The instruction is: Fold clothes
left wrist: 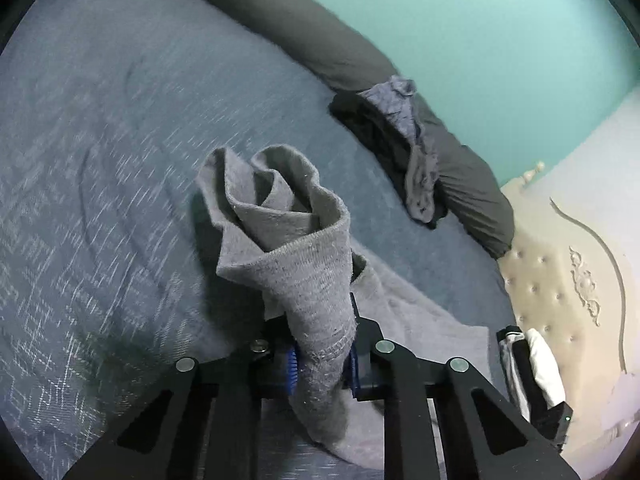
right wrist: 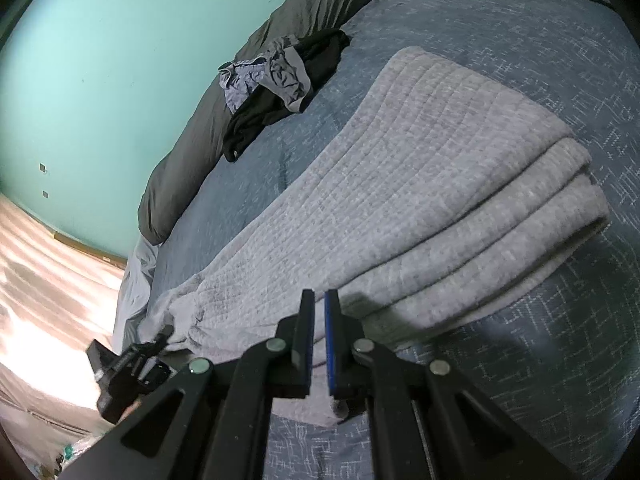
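On the blue bed cover (right wrist: pixel 520 32) lies a folded grey sweater (right wrist: pixel 420 184). The left claw (left wrist: pixel 320 364) pinches a bunched-up corner of the grey sweater and holds it off the bed. The right claw (right wrist: pixel 318 340) is closed tight and empty, just above the sweater's near edge. Dark clothes (right wrist: pixel 280 76) lie near the pillow (right wrist: pixel 192 152).

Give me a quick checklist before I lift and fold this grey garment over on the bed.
1. Left gripper shut on the grey garment: ok, cloth is bunched between its pads.
2. Right gripper gripping the garment: cannot tell; its jaws are shut over the near edge, but no cloth shows between them.
3. Garment body lying flat: ok, though layered at the right edge.
4. Clothes pile clear of the garment: ok, lying apart near the dark pillow.
5. Bedspread not caught in either gripper: cannot tell.
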